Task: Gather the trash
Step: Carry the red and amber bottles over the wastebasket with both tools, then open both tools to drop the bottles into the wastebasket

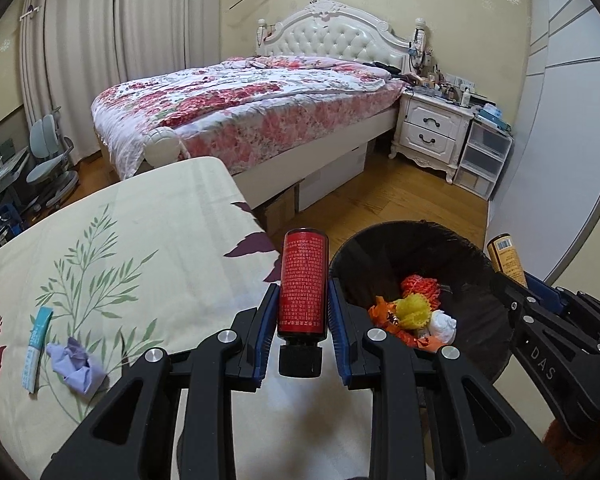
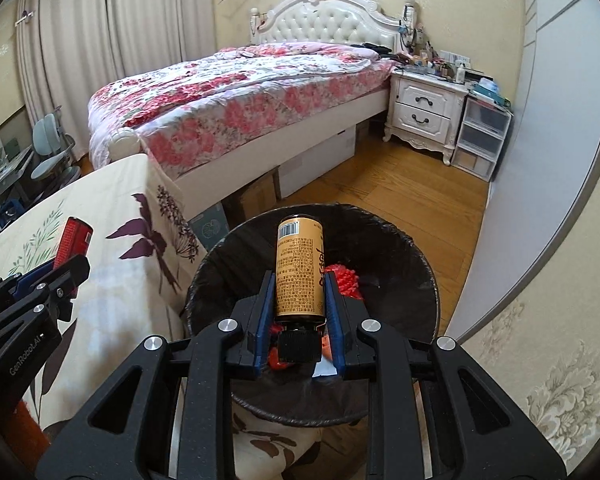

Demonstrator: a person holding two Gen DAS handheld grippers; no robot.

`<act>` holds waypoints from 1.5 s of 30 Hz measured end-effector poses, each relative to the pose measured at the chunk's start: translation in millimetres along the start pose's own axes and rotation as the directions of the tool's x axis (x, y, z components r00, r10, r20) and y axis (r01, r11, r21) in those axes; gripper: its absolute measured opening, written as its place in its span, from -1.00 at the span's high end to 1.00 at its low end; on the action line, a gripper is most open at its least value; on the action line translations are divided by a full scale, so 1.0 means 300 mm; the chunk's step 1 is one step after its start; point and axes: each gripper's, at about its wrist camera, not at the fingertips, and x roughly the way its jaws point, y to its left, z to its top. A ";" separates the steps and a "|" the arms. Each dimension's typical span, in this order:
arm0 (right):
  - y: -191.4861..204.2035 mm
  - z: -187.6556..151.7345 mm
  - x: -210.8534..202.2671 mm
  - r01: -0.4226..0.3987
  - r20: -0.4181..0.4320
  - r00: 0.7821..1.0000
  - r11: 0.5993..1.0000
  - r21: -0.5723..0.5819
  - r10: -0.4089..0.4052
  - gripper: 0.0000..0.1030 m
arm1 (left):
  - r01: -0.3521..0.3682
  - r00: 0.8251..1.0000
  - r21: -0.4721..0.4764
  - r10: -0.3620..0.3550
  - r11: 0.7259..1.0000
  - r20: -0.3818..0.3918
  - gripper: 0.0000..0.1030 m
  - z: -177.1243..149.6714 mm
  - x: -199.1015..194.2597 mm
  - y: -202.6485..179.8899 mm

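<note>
My left gripper (image 1: pixel 303 292) is shut on a red bottle (image 1: pixel 303 284) with a black cap, held over the table's right edge, just left of the black-lined trash bin (image 1: pixel 380 248). My right gripper (image 2: pixel 300 286) is shut on a gold bottle (image 2: pixel 299 272) with a black cap, held over the bin (image 2: pixel 412 264). The bin holds orange and yellow foam nets (image 1: pixel 414 308) and white paper. A crumpled purple tissue (image 1: pixel 78 364) and a light blue packet (image 1: pixel 36 344) lie on the floral tablecloth (image 1: pixel 140 248). The red bottle (image 2: pixel 74 240) shows at the left of the right wrist view.
A bed (image 1: pixel 240 112) with a floral quilt stands beyond the table, with cardboard boxes (image 1: pixel 280 208) under it. A white nightstand (image 1: pixel 432 128) and plastic drawers (image 1: pixel 482 160) stand at the right by the wall. Wooden floor (image 1: pixel 400 196) lies behind the bin.
</note>
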 end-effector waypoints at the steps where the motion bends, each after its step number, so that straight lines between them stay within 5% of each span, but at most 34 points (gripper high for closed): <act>1: -0.005 0.002 0.011 0.003 -0.004 1.000 1.000 0.005 -0.003 0.55 | 0.002 1.000 0.009 -0.002 1.000 -0.002 0.47 0.007 0.013 -0.014; 27: -0.123 0.011 0.188 0.099 -0.066 0.993 0.992 0.074 -0.094 0.52 | 0.006 0.999 0.124 0.000 0.992 -0.054 0.47 0.089 0.243 -0.183; 32: -0.123 0.016 0.187 0.123 -0.051 0.992 0.989 0.084 -0.119 0.25 | -0.005 0.999 0.126 0.011 0.992 -0.048 -0.16 0.086 0.246 -0.188; 35: -0.131 0.015 0.177 0.144 -0.041 0.989 0.985 0.091 -0.141 0.09 | -0.015 0.999 0.123 0.020 0.992 -0.037 -0.34 0.088 0.239 -0.185; 42: -0.136 0.020 0.149 0.185 -0.018 0.983 0.979 0.090 -0.184 -0.44 | -0.045 0.999 0.107 0.047 0.993 -0.014 -0.57 0.103 0.210 -0.151; 45: -0.134 0.018 0.133 0.195 -0.009 0.981 0.977 0.083 -0.195 -0.51 | -0.055 0.998 0.099 0.056 0.994 -0.005 -0.59 0.101 0.182 -0.125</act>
